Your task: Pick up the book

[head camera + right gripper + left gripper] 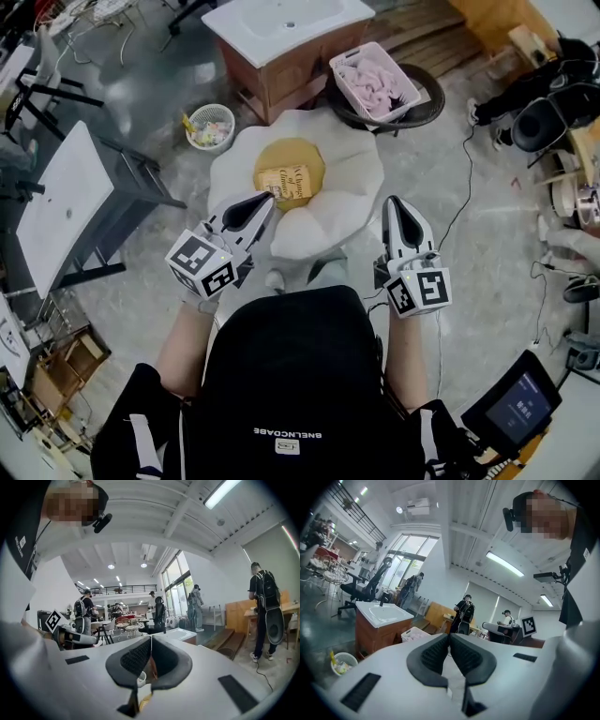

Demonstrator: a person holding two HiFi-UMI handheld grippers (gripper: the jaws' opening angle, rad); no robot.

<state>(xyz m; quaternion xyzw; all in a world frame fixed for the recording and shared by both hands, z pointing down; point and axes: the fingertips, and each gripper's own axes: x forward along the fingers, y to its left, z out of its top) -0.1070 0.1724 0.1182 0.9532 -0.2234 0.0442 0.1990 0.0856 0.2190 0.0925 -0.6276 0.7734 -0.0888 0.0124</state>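
Tan paperback book (289, 182) lies flat on the white flower-shaped seat (352, 183), on its round yellow cushion (286, 152), long axis across the head view. The left tongs (266, 200), closed and empty, are nearer, just beside its near-left corner. The right tongs (394, 202), also closed, are farther right.

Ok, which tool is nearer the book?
Left. The left tool points at the book from its lower left, tip close; the right tool hangs well off to its right.

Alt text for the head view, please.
A book lies untouched on the yellow centre of a white flower-shaped cushion. A person holds the left gripper and right gripper, both shut and empty, just short of the book.
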